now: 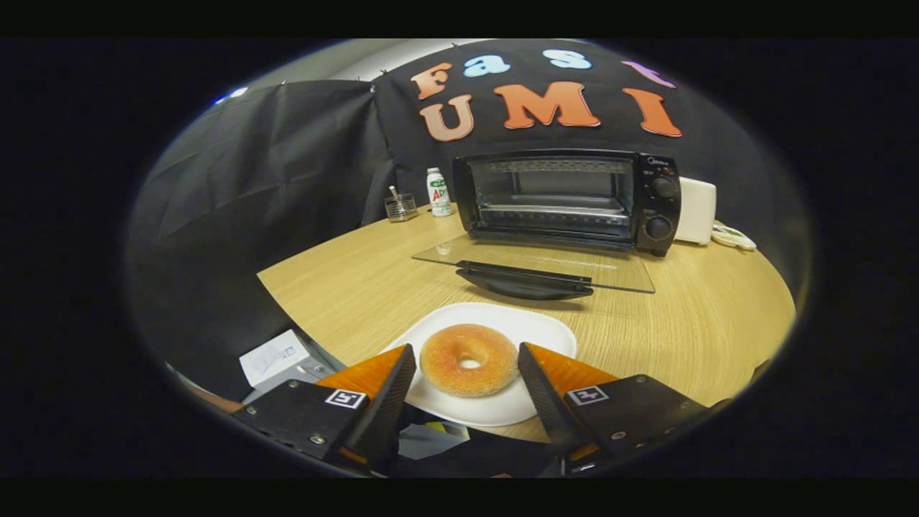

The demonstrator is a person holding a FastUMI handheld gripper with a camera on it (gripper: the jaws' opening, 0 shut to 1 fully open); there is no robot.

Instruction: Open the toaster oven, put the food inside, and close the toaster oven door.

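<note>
1. Pale wood-grain laminate covers the rounded counter [359, 280], backed by creased black cloth.
2. On a smooth white plate [502, 327] near the counter's front edge lies the doughnut [469, 368], a golden-brown ring with a grainy sugared surface.
3. Gripper [467, 366] jaws stand wide open, one on each side of the doughnut, just beside it and gripping nothing.
4. Beyond the plate the boxy black toaster oven [567, 197] stands open, its glass door [535, 264] folded flat, wire rack visible, two round knobs at its right.
5. Beside the oven stand a small white bottle [438, 192] and a wire holder [400, 207].
</note>
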